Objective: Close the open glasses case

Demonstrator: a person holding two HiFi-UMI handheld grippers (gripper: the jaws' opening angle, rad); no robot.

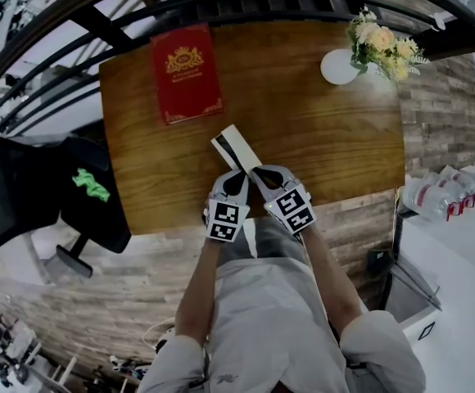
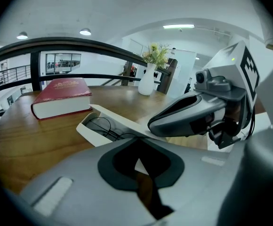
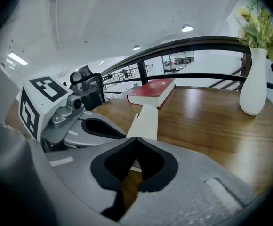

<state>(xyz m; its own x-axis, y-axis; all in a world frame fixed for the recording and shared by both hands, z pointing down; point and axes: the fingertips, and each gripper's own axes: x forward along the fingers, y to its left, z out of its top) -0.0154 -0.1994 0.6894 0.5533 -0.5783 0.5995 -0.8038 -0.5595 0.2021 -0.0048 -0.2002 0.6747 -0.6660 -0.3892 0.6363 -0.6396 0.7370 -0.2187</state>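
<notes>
Your left gripper and right gripper, jaws together, meet white rectangular open glasses case; tip flat white lid over evenly.

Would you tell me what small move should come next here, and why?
Probably nudge the right gripper leftward against the raised lid of the white glasses case, folding it down. The thin-framed glasses show inside the open tray, and the lid stands on that gripper's side.
</notes>
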